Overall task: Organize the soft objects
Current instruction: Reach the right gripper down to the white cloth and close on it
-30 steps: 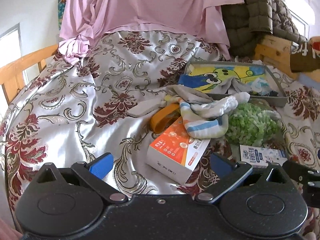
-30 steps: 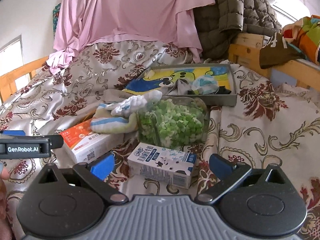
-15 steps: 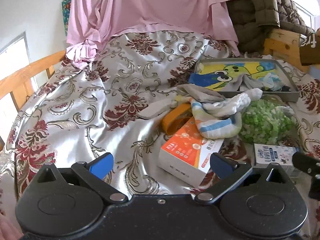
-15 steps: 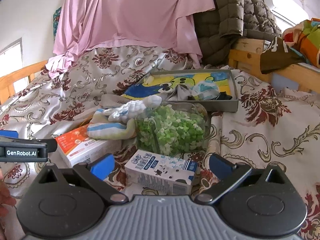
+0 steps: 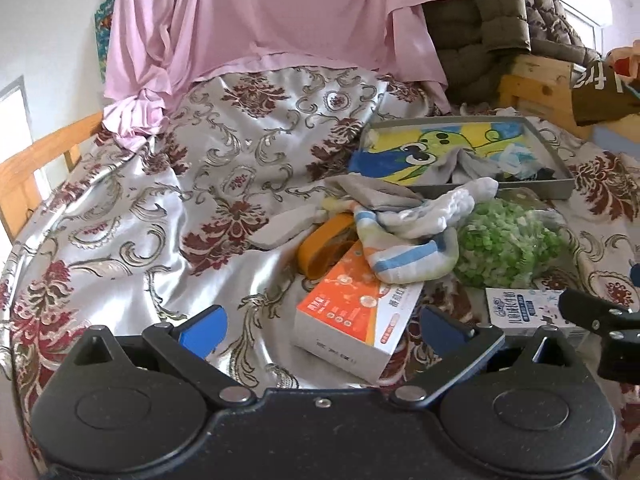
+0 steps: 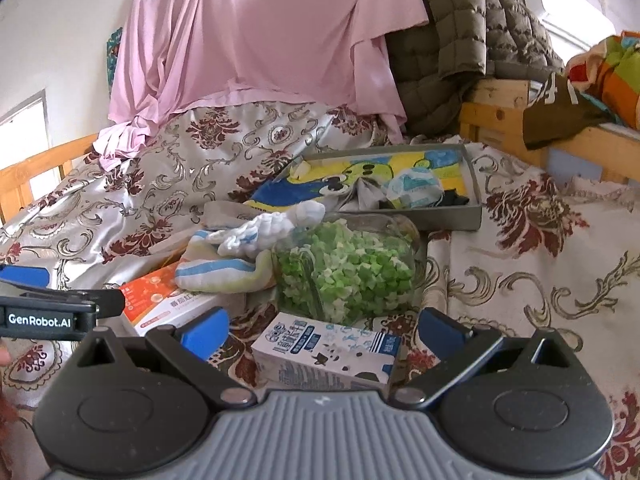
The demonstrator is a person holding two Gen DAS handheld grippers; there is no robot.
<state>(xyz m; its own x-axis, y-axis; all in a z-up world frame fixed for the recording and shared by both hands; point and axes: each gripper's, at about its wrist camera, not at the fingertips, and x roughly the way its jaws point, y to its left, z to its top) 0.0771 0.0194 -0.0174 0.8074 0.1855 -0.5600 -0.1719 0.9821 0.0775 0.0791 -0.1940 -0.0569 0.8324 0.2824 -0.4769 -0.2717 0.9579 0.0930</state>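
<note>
A heap of socks lies mid-bed: a striped blue-and-white sock (image 5: pixel 408 260) (image 6: pixel 224 270), a white knobbly sock (image 5: pixel 448 206) (image 6: pixel 276 224) and a grey one (image 5: pixel 376 196). Behind them stands a grey tray (image 5: pixel 556 190) (image 6: pixel 472 188) lined with a cartoon cloth (image 5: pixel 432 144) (image 6: pixel 372 170) and holding more small soft items. My left gripper (image 5: pixel 322 326) is open, empty, above the orange box (image 5: pixel 352 316). My right gripper (image 6: pixel 324 326) is open and empty over the milk carton (image 6: pixel 324 354).
A jar of green pieces (image 5: pixel 508 244) (image 6: pixel 348 268) lies beside the socks. An orange curved object (image 5: pixel 324 246) sits under them. A pink sheet (image 5: pixel 280 20), a quilted jacket (image 6: pixel 460 40) and wooden bed rails (image 6: pixel 500 116) bound the patterned bedspread (image 5: pixel 160 208).
Both grippers have drawn back and lifted slightly, so the objects look a bit farther away. Both jaws stay open and nothing on the bed has moved.
</note>
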